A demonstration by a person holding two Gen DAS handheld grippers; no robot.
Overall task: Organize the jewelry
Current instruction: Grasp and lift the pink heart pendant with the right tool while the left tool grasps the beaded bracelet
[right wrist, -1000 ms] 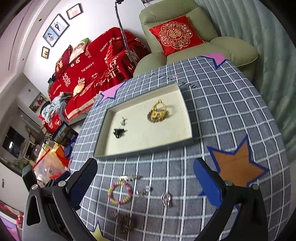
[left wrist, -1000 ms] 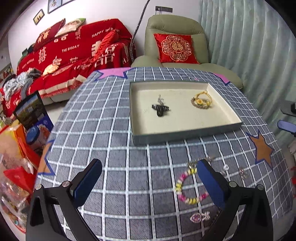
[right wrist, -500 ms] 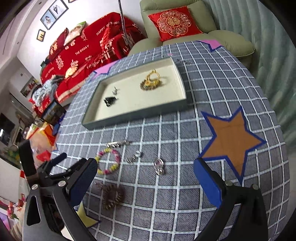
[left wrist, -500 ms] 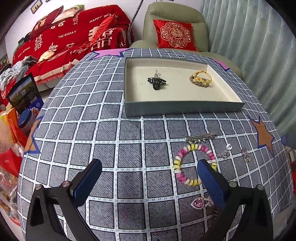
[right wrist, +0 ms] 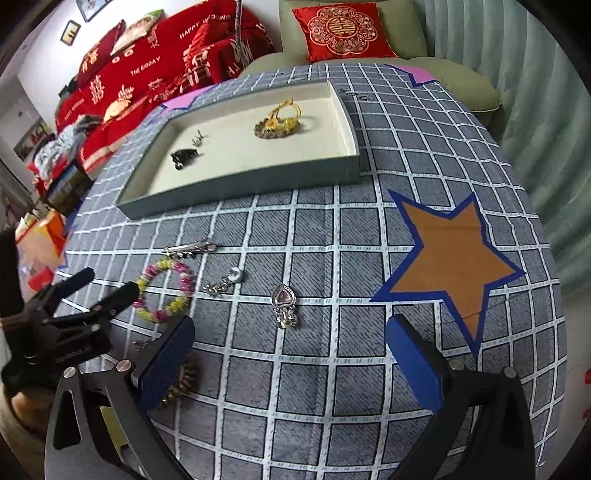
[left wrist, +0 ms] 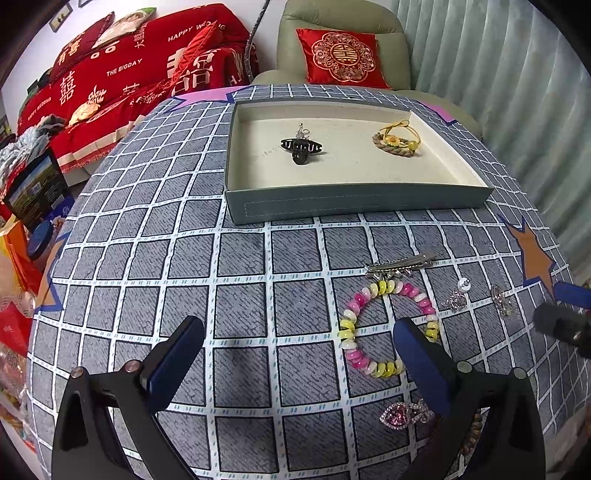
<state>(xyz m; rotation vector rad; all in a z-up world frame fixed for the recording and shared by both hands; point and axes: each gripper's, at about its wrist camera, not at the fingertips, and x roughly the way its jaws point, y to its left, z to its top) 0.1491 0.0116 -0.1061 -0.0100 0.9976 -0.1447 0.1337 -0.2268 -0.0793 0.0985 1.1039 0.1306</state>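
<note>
Both grippers hover over the checked tablecloth [left wrist: 147,229], fingers spread wide and empty. The left gripper [left wrist: 297,354] hangs beside a pink-and-yellow beaded bracelet [left wrist: 388,328]; the right gripper [right wrist: 290,350] nears a heart pendant [right wrist: 283,304].

A grey checked tablecloth [left wrist: 155,236] with white grid lines is covering the round table, carrying an orange star patch [right wrist: 452,254] edged in blue and a pink star patch [right wrist: 421,75] at the far rim. Behind it, a pale green armchair [left wrist: 343,22] is holding a red embroidered cushion [left wrist: 341,57], while a red sofa throw [left wrist: 122,77] printed with white lettering is draping the couch. Pale pleated curtains [left wrist: 498,66] are hanging at the right.
</note>
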